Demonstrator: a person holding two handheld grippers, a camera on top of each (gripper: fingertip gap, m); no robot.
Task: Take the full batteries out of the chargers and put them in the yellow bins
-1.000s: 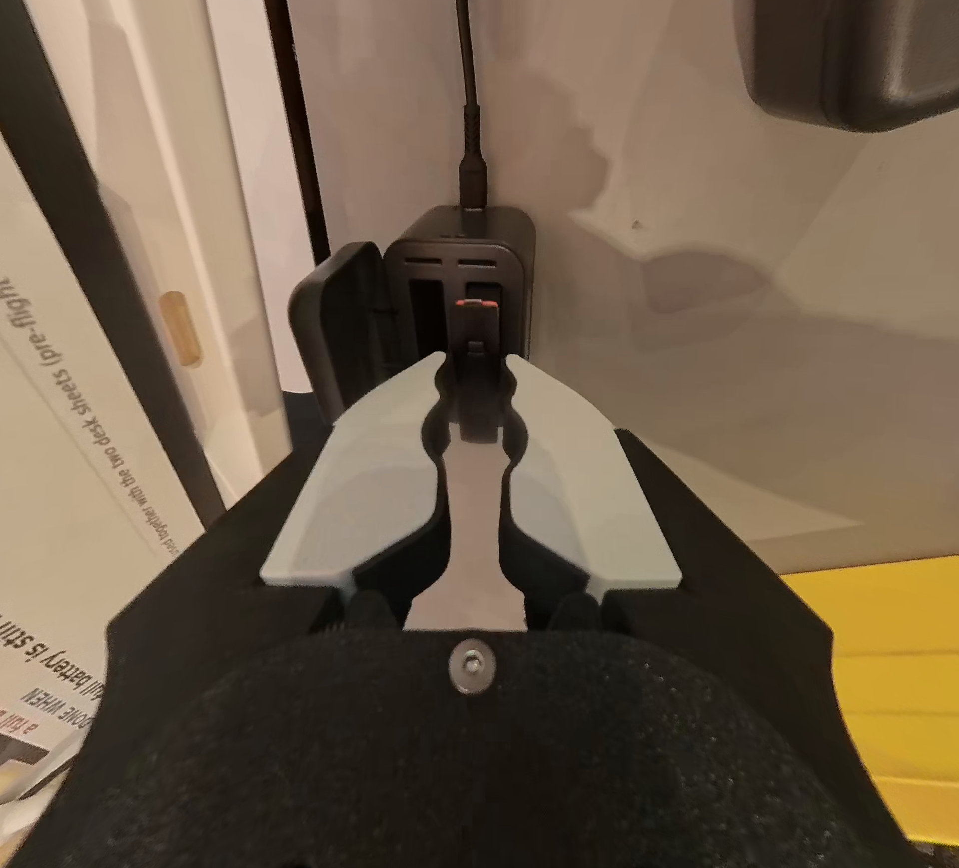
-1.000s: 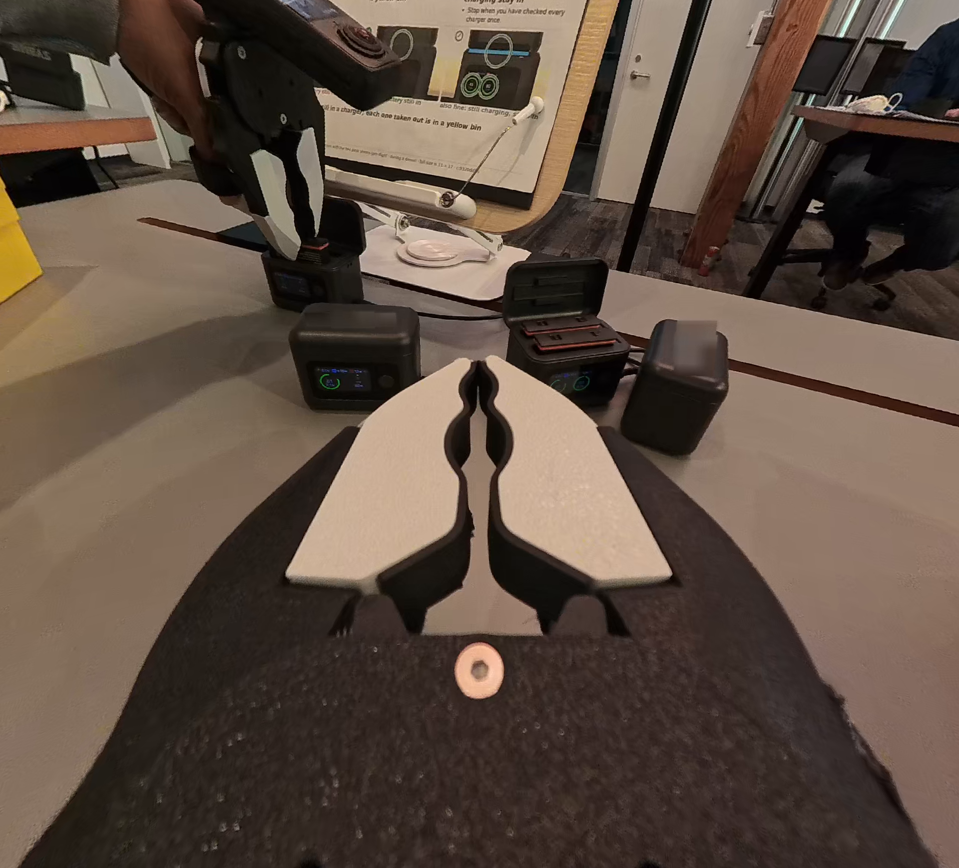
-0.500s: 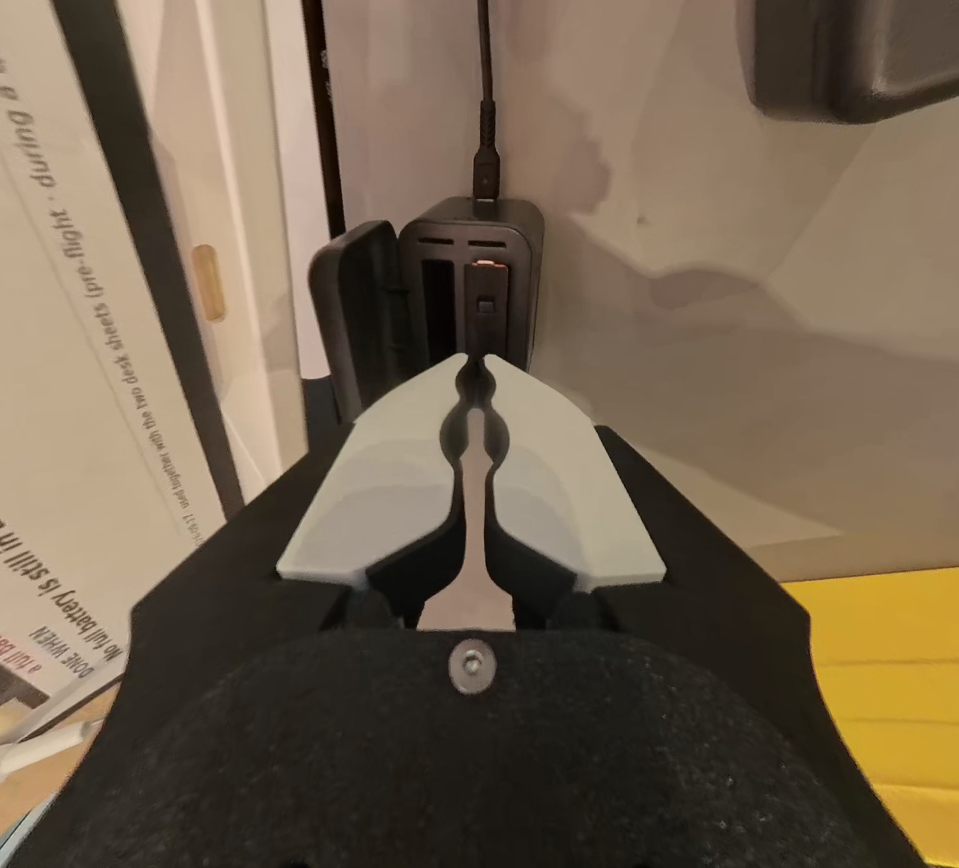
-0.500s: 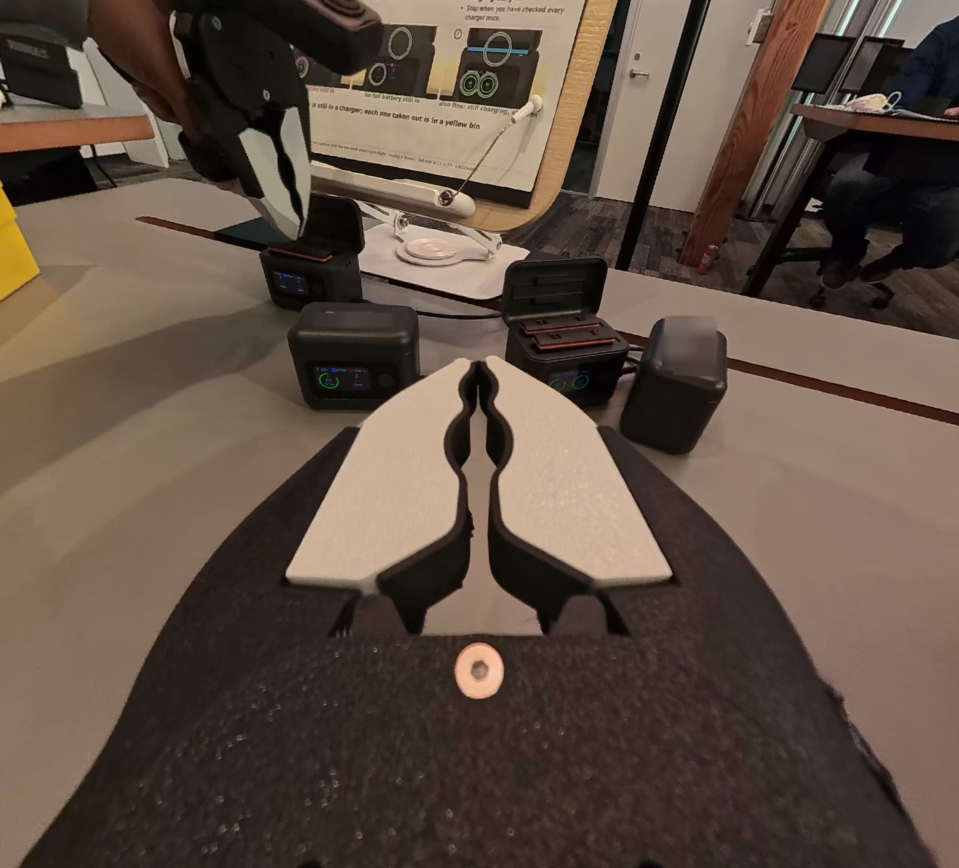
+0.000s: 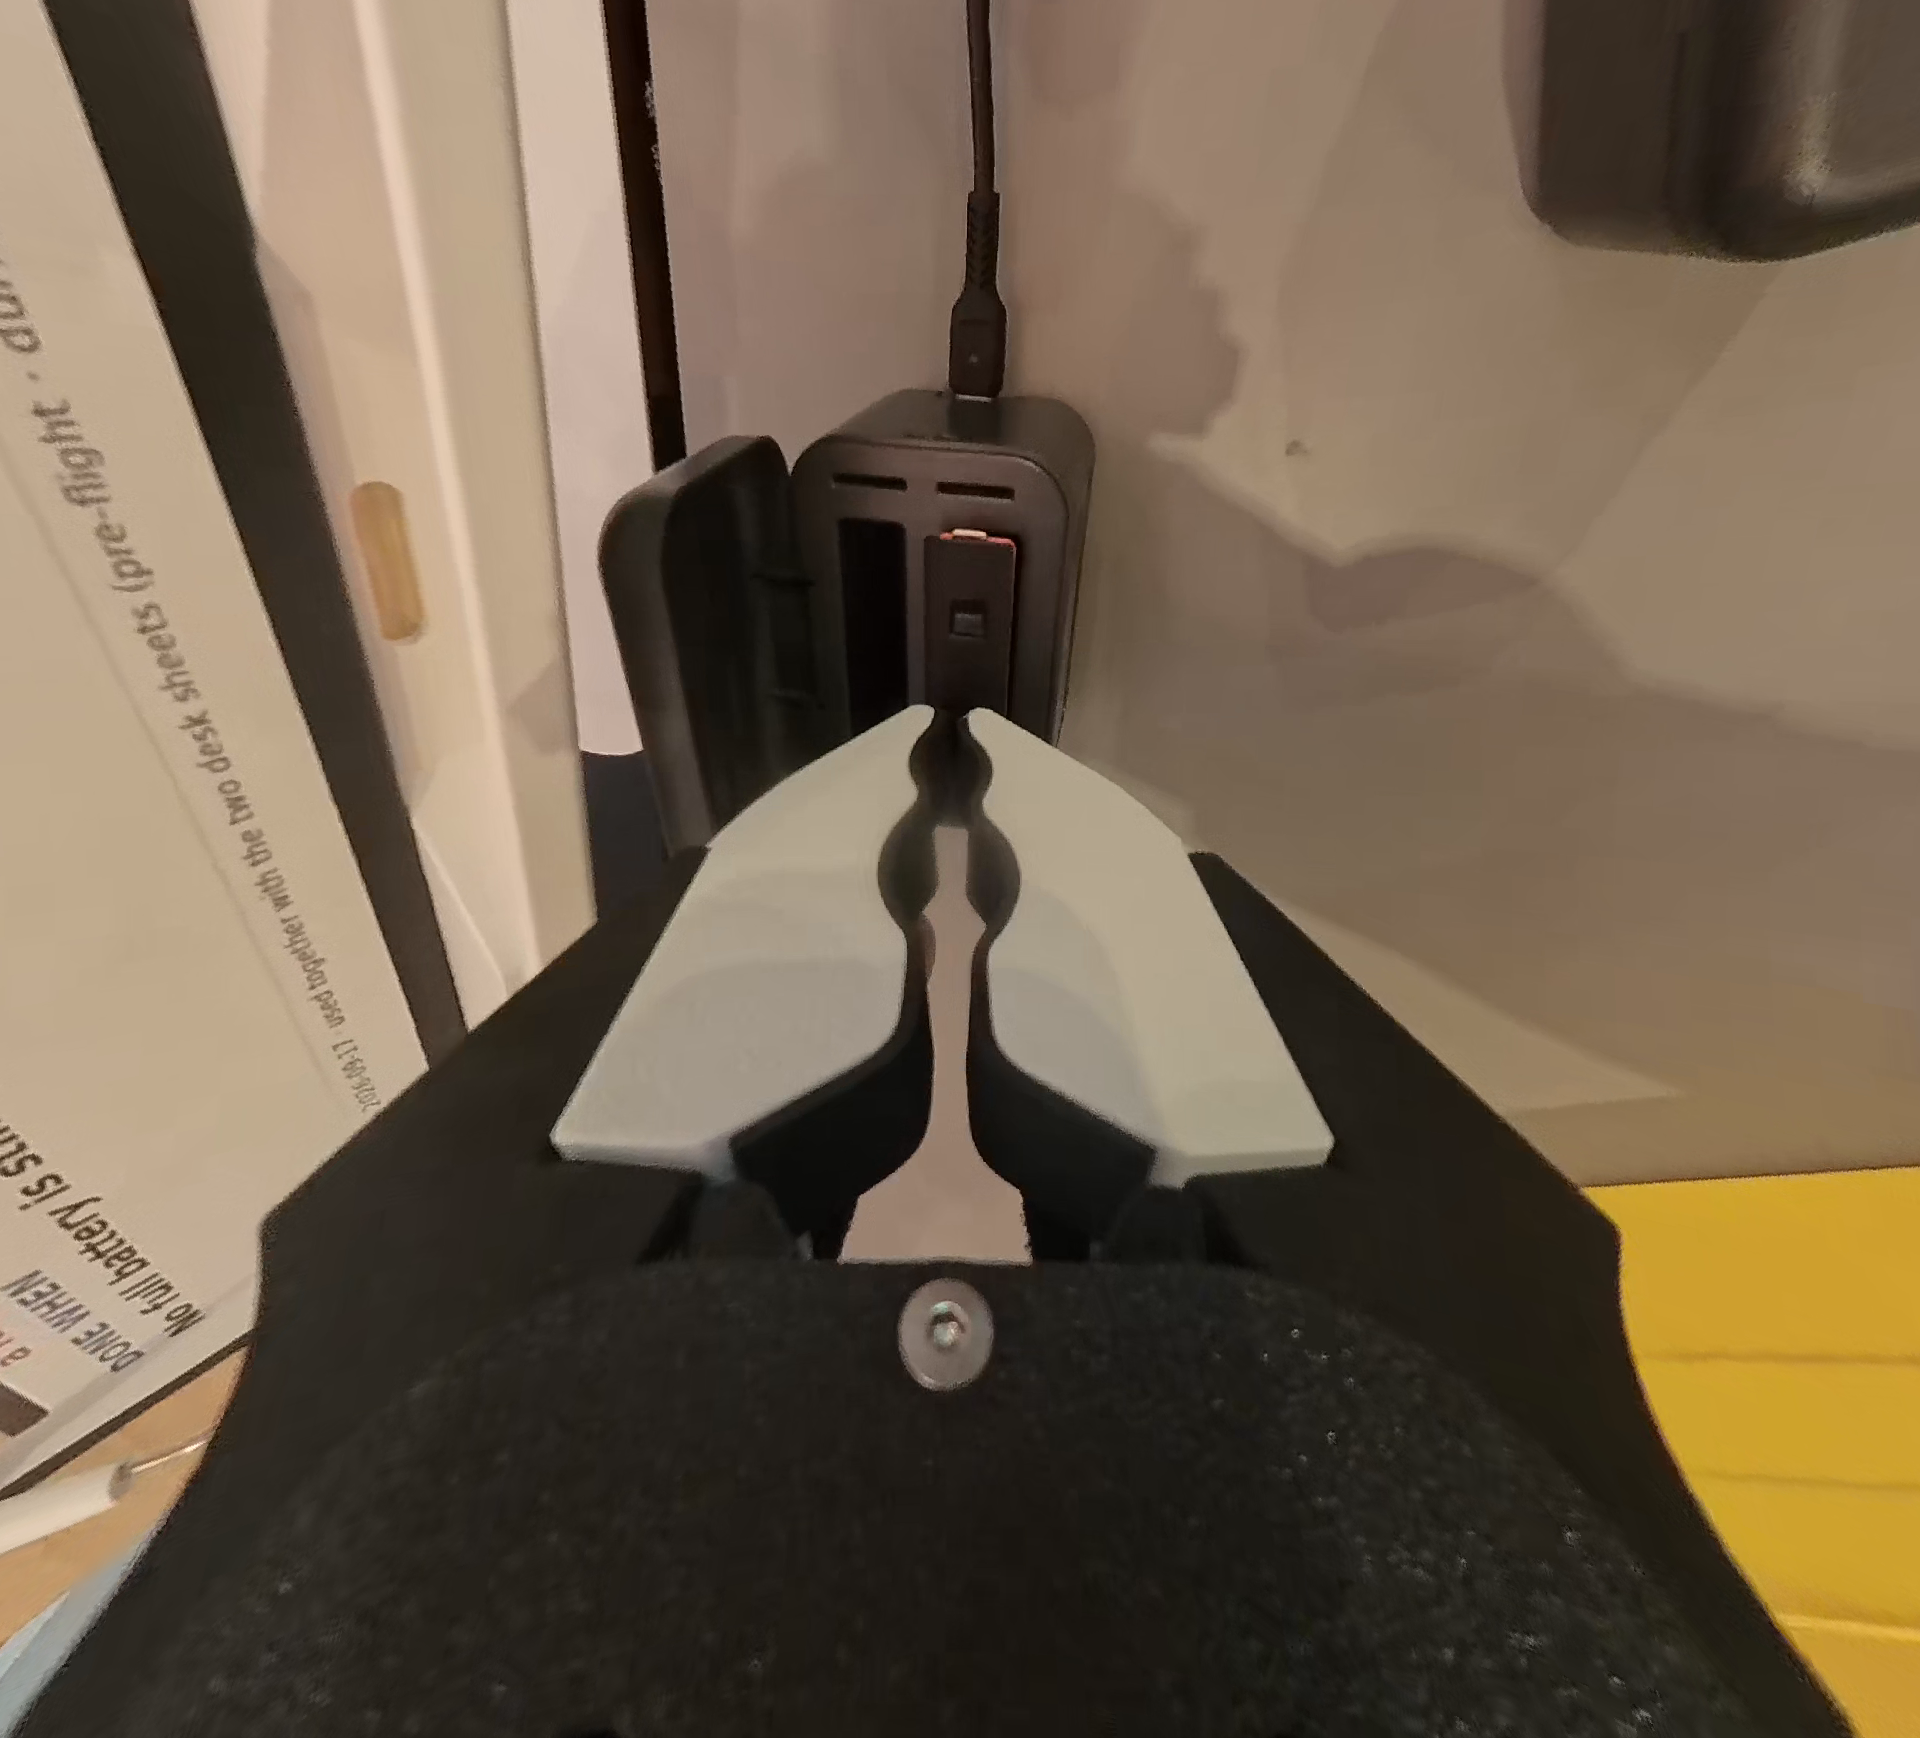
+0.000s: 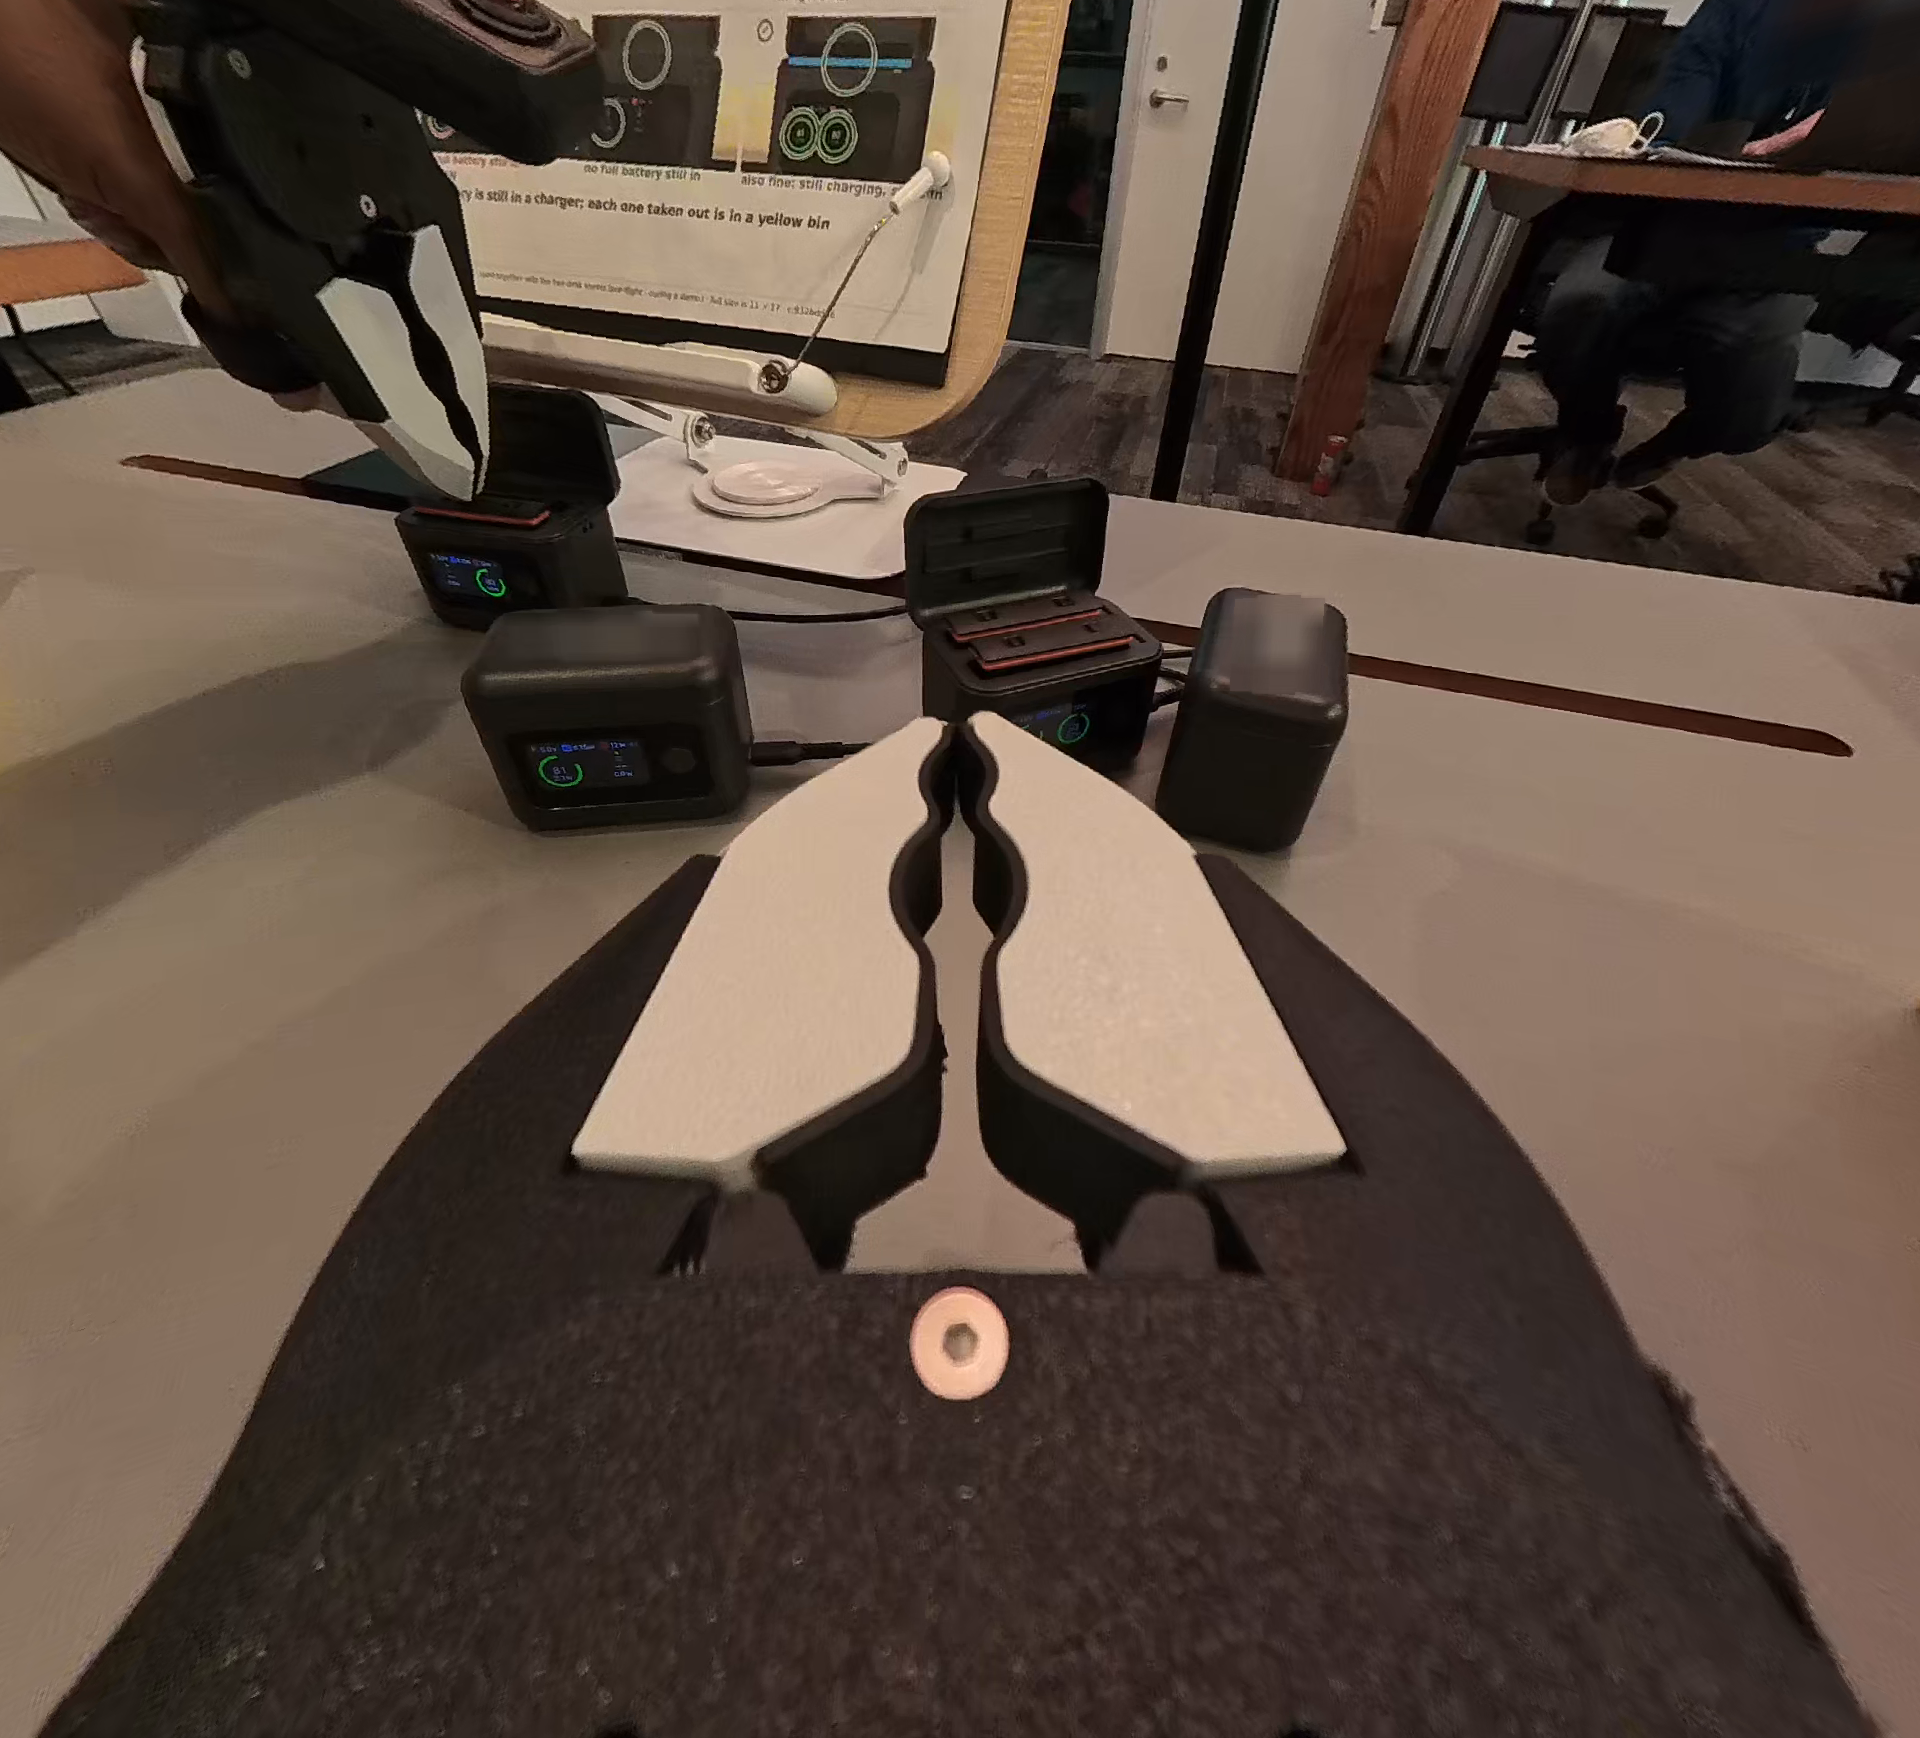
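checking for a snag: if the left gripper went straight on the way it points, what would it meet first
Most likely the battery seated in the open charger; the left gripper, jaws shut, points right at it.

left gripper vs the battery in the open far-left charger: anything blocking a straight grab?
Nothing visible does. The left gripper, shut and empty, sits just short of the battery seated in the open charger; its lid is swung aside, clear of the approach.

matt black plastic charger (image 5: 940,545), smooth grey table (image 6: 260,909)
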